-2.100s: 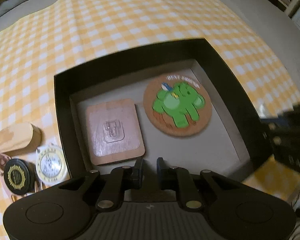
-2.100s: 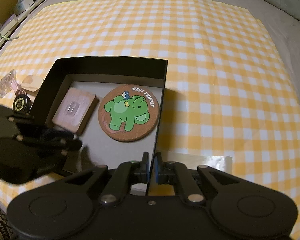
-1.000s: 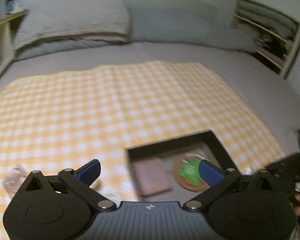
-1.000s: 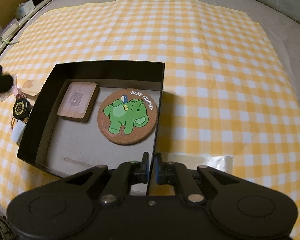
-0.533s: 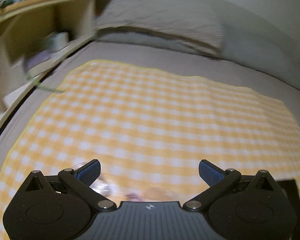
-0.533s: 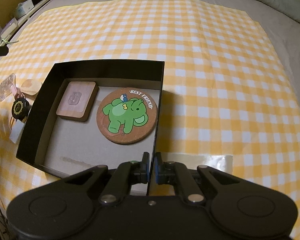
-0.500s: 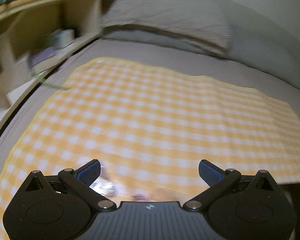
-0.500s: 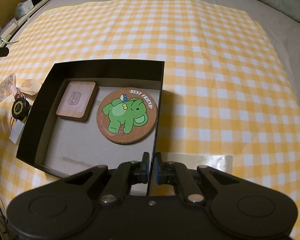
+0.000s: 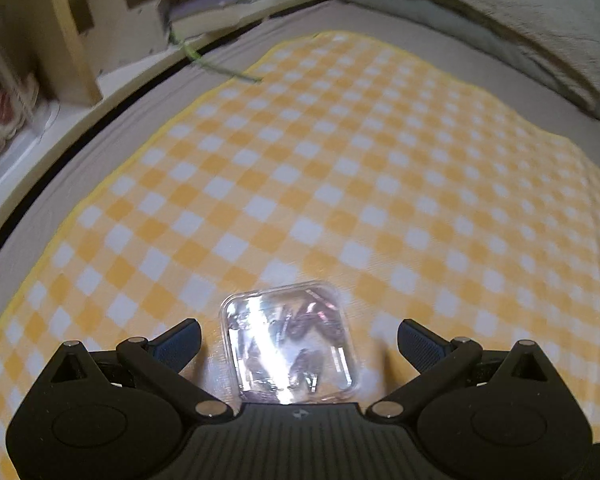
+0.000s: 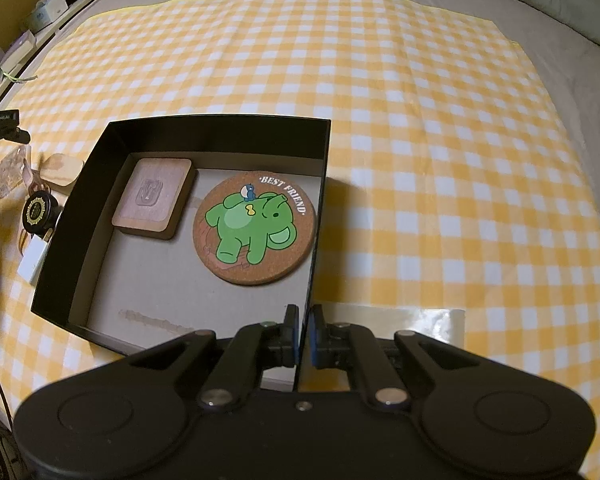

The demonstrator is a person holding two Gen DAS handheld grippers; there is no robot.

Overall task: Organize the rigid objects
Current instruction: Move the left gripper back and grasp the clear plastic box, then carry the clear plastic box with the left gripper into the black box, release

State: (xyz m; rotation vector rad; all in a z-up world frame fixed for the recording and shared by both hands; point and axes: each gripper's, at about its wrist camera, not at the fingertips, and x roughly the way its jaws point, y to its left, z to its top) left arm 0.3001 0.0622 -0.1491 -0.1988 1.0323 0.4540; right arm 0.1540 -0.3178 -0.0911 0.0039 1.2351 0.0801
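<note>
In the left wrist view my left gripper is open, its fingers on either side of a clear plastic case with dark small items inside, lying on the yellow checked cloth. In the right wrist view my right gripper is shut on the right wall of a black box. Inside the box lie a round cork coaster with a green elephant and a square wooden block. The clear case also shows left of the box.
Left of the box lie a pale wooden piece, a black round badge and a white item. A strip of clear tape lies on the cloth by my right gripper. Shelves and a pillow border the bed.
My left gripper left the box, opened wide, swung left and came down over the clear case. My right gripper has stayed shut on the box wall; the box barely moved.
</note>
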